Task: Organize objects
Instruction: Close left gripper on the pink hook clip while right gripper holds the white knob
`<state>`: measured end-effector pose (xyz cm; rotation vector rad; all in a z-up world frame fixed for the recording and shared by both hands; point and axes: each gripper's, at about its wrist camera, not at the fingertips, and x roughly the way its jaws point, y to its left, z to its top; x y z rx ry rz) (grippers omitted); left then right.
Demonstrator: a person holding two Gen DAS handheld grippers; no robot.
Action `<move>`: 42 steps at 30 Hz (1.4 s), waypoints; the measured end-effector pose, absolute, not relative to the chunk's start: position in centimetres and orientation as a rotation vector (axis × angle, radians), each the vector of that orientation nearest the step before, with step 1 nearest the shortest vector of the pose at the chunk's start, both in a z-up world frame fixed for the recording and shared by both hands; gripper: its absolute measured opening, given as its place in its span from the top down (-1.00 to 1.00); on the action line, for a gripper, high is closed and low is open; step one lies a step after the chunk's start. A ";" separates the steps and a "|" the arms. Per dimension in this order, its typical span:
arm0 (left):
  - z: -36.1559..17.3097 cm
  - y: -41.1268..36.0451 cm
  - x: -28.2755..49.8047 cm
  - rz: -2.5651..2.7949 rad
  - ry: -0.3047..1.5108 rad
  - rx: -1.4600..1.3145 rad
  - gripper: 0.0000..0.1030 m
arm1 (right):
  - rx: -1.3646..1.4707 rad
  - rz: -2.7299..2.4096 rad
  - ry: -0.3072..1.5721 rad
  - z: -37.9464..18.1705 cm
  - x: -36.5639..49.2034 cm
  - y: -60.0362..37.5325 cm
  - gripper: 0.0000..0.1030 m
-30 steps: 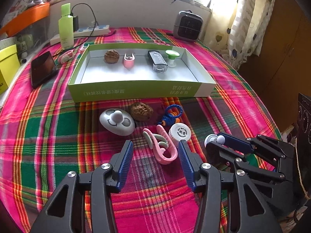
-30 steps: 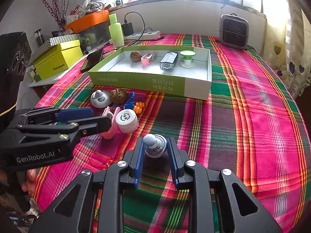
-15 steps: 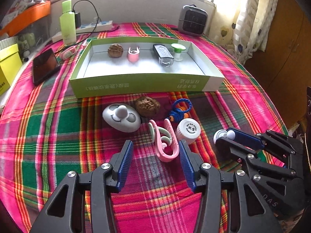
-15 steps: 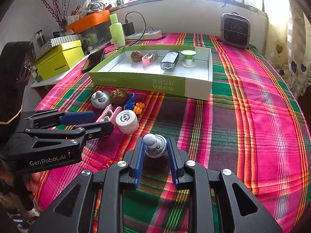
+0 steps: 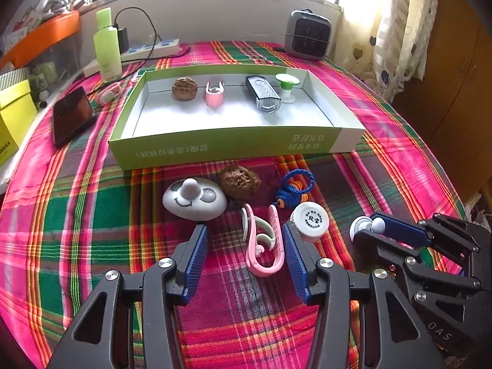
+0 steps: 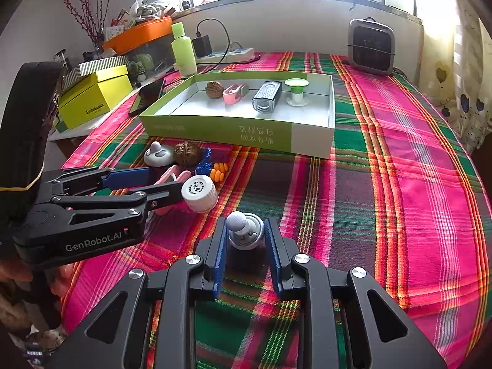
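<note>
A green box lid (image 5: pixel 233 149) (image 6: pixel 221 129) holds a walnut (image 5: pixel 184 88), a pink clip (image 5: pixel 214 94), a black grater (image 5: pixel 263 97) and a green-topped spool (image 5: pixel 287 84). In front of it lie a grey smiley knob (image 5: pixel 193 198), a walnut (image 5: pixel 240 182), a blue cord with orange beads (image 5: pixel 293 188), a white cap (image 5: pixel 310 221) and a pink clip (image 5: pixel 263 246). My left gripper (image 5: pixel 243 247) is open around the pink clip. My right gripper (image 6: pixel 246 236) is shut on a small grey knob (image 6: pixel 246 230) on the cloth.
A plaid cloth (image 6: pixel 399 184) covers the round table. Behind the lid stand a green bottle (image 5: pixel 107 46), a power strip (image 5: pixel 150 49) and a small heater (image 5: pixel 307 35). A phone (image 5: pixel 72 115) and a yellow box (image 6: pixel 95 95) lie at the left.
My left gripper has moved forward, so its open jaws now stand on either side of the pink clip. My right gripper has stayed shut on the small grey knob.
</note>
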<state>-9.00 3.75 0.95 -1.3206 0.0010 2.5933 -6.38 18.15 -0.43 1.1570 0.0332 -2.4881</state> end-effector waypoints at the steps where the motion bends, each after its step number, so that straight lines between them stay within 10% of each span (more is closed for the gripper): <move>1: 0.9 3.8 -9.0 2.596 0.004 -1.319 0.09 | 1.158 -2.488 0.032 -0.4 -6.4 18.2 0.51; 20: 0.8 3.7 -9.0 2.638 0.035 -1.305 0.57 | 1.159 -2.489 0.035 -0.4 -6.4 18.2 0.51; 42: 1.0 3.9 -8.6 2.634 0.032 -1.301 0.58 | 1.153 -2.500 0.047 -0.2 -6.6 17.9 0.51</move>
